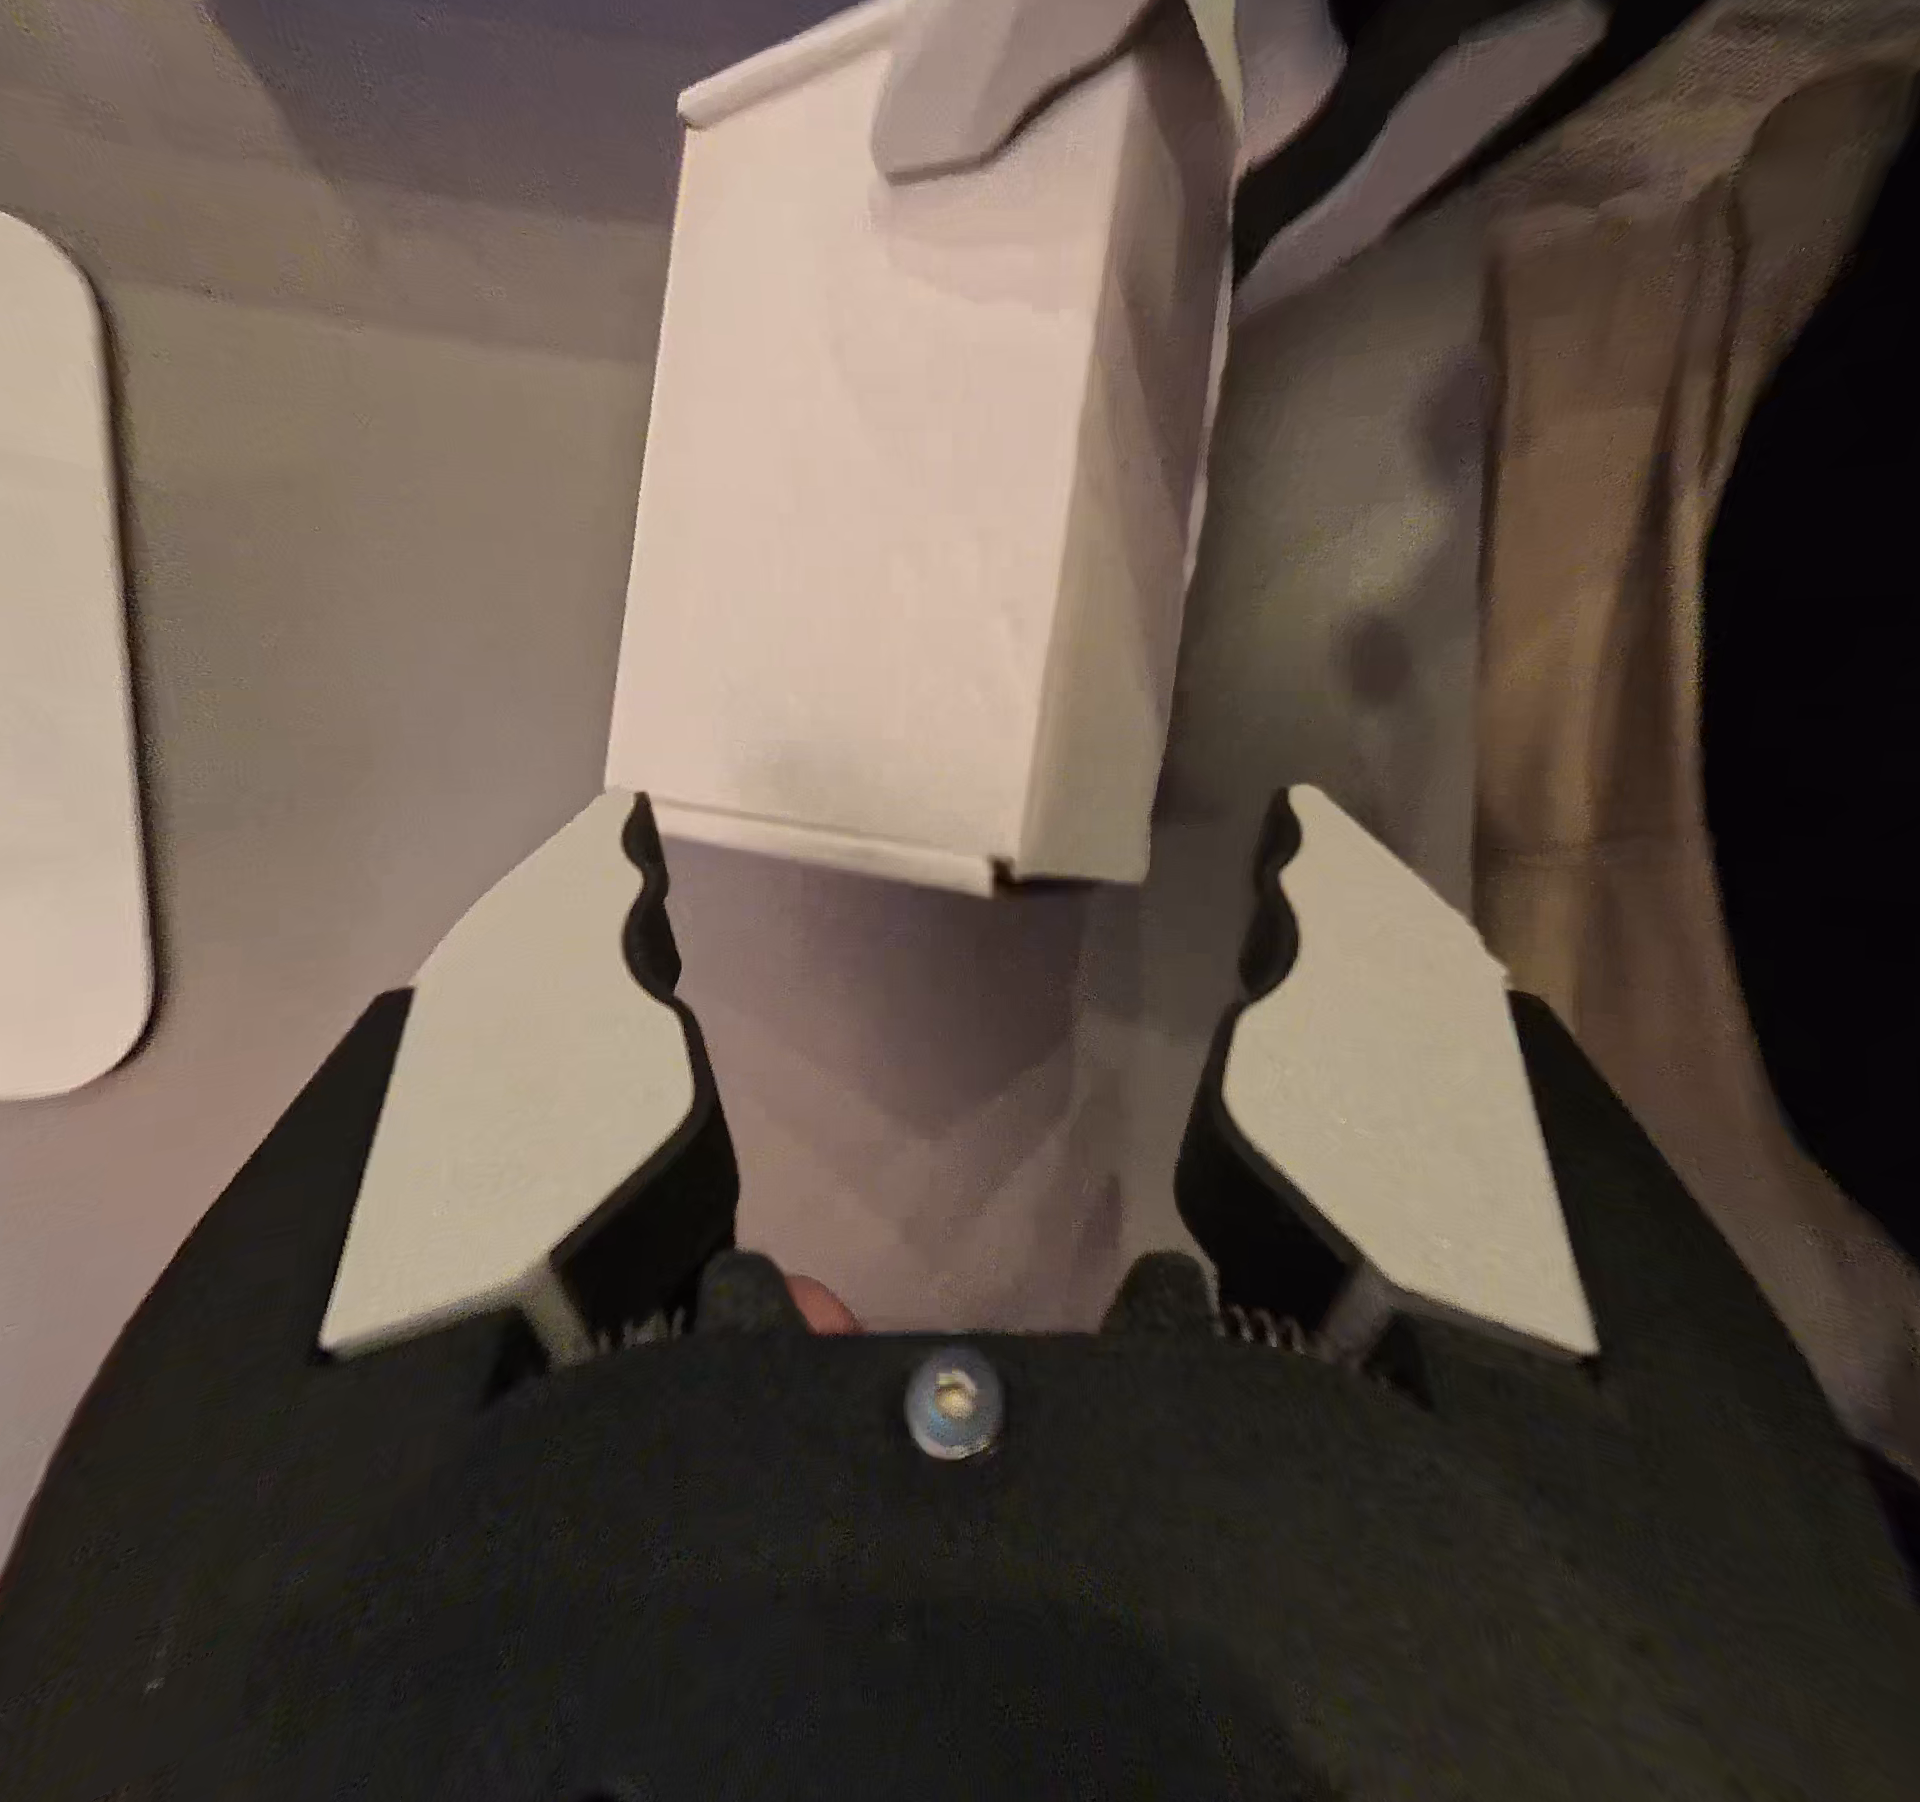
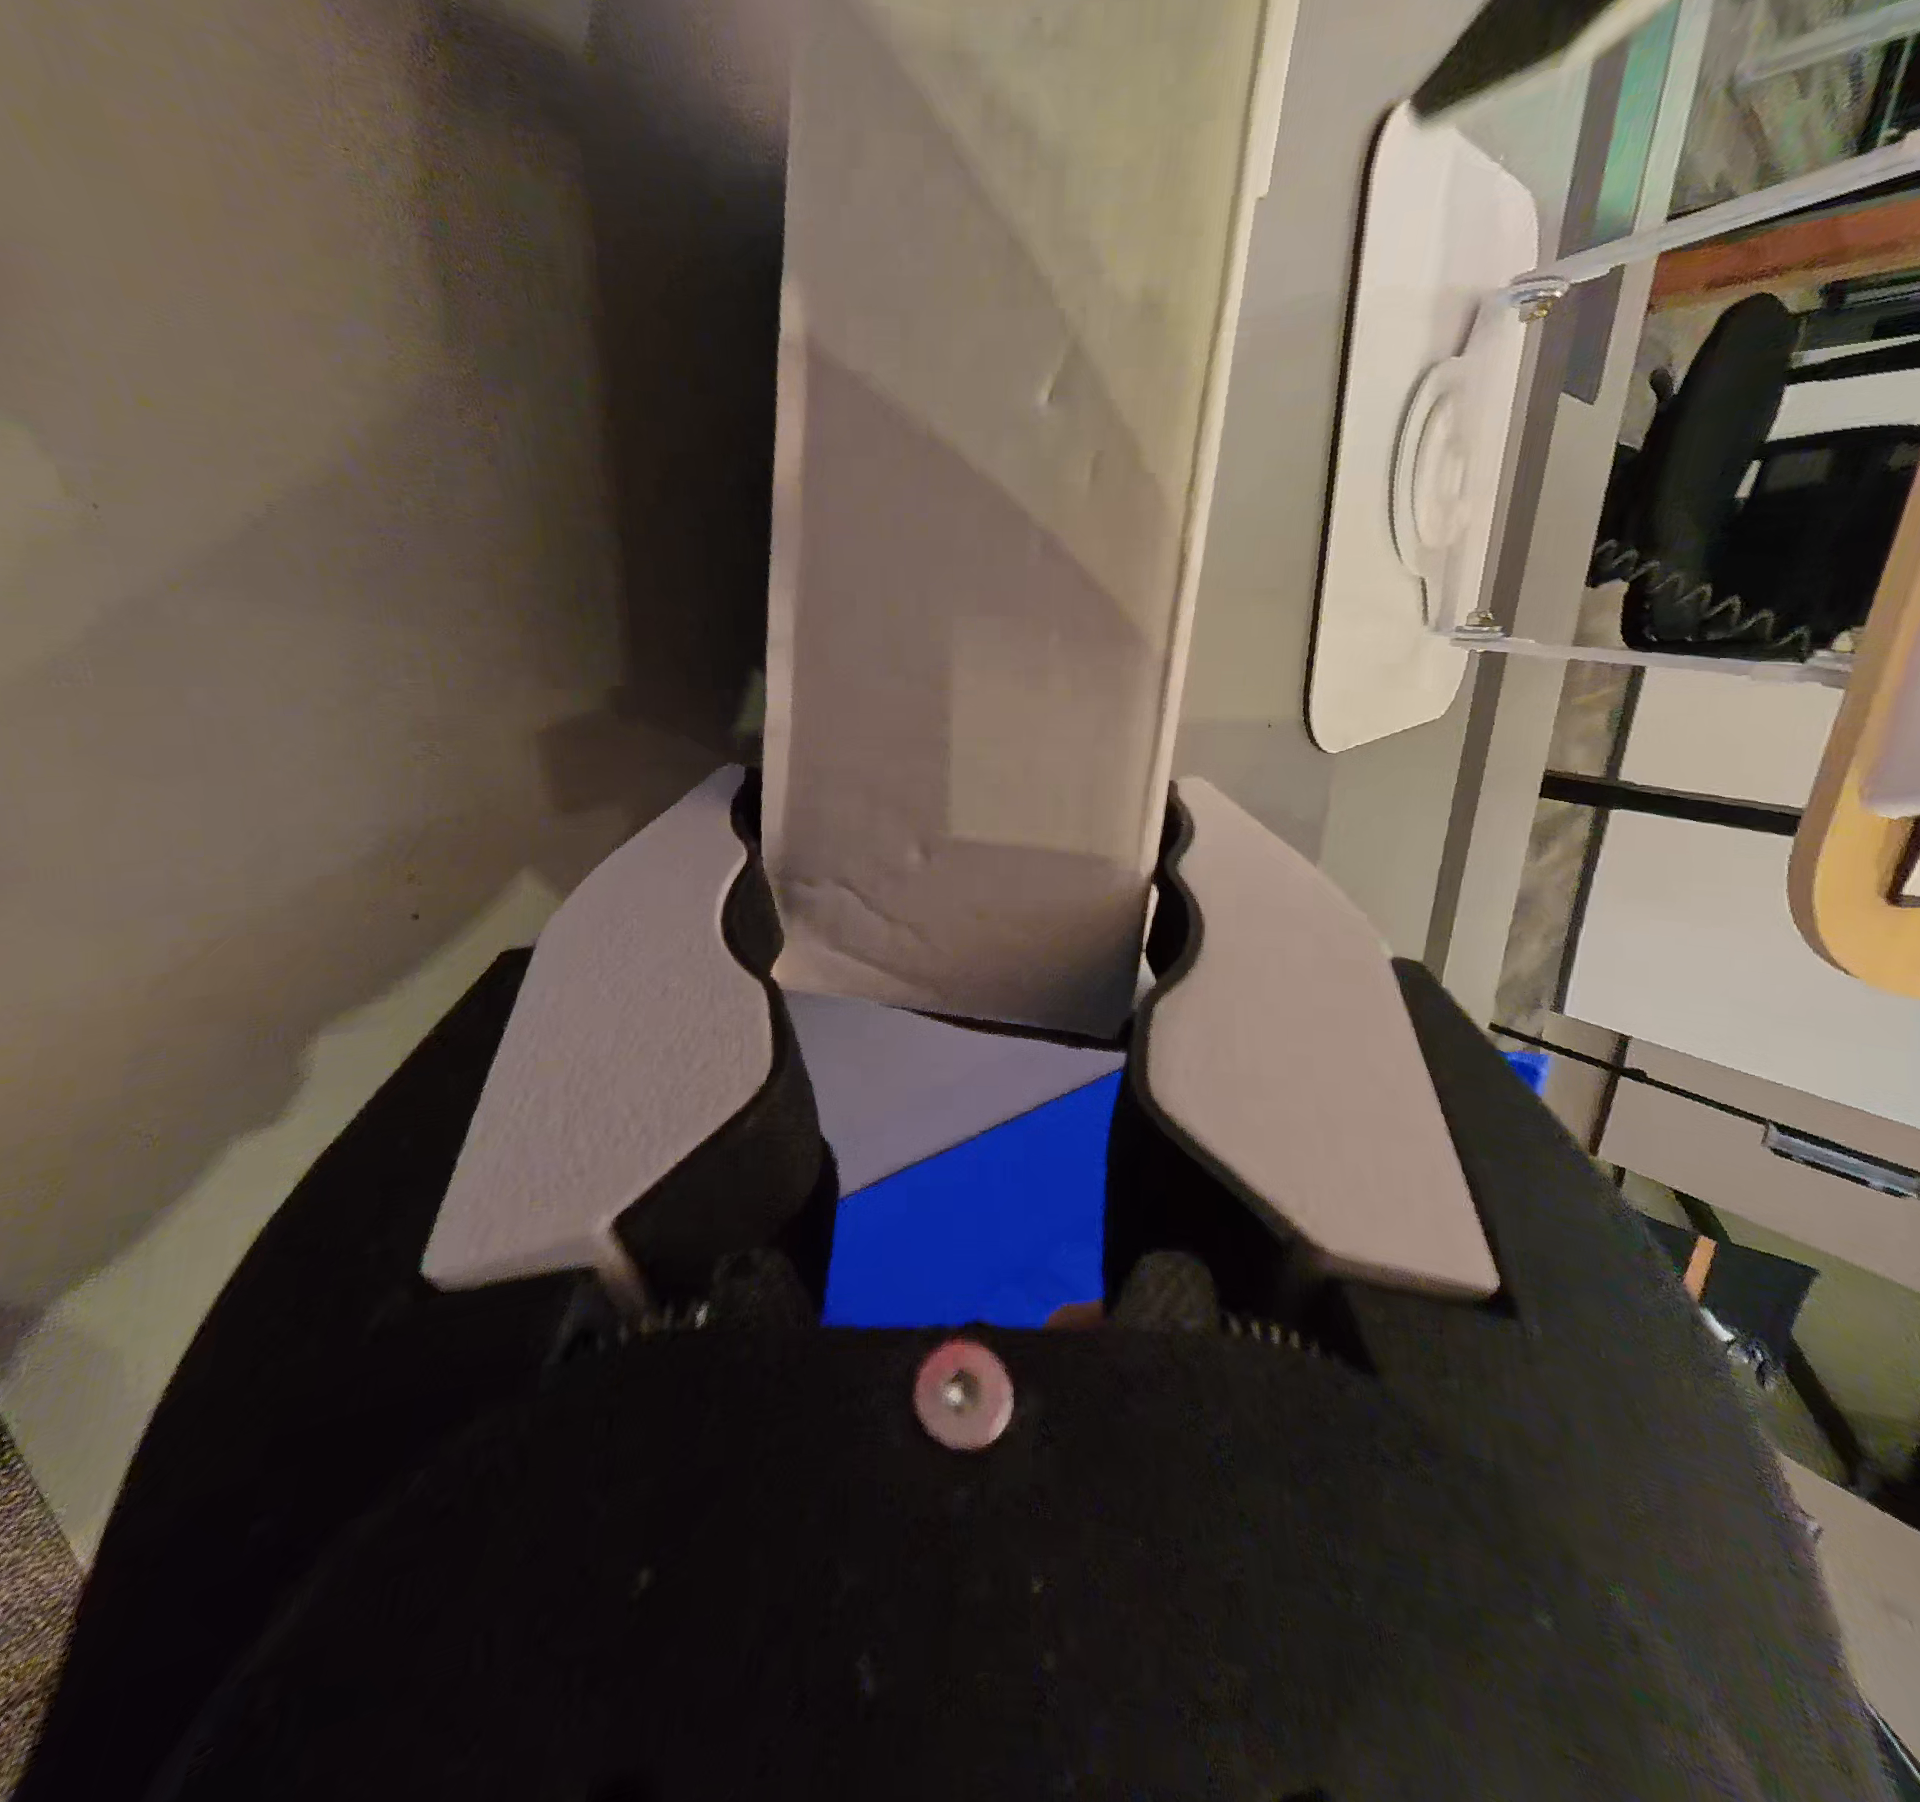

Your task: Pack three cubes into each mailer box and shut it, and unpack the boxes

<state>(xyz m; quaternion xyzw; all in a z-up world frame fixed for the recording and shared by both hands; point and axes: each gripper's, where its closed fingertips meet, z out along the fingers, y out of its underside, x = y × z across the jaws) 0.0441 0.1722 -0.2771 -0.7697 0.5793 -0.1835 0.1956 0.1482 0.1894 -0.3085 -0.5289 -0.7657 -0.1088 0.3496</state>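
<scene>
A shut white mailer box (image 1: 914,464) fills the middle of the left wrist view, with its near edge just past my left fingertips. My left gripper (image 1: 961,807) is open and holds nothing; its left fingertip is close to the box's near corner. The right gripper's grey fingers (image 1: 1018,59) clamp the far end of the box. In the right wrist view my right gripper (image 2: 961,786) is shut on the narrow sides of the box (image 2: 987,402), which stretches away from it. No cubes are in view.
A white rounded mat (image 1: 62,661) lies at the left on the grey surface, and also shows in the right wrist view (image 2: 1423,422). Beige cloth (image 1: 1621,609) hangs at the right. A blue object (image 2: 977,1212) shows behind the right jaws. A clear frame and a black telephone (image 2: 1714,505) stand at the right.
</scene>
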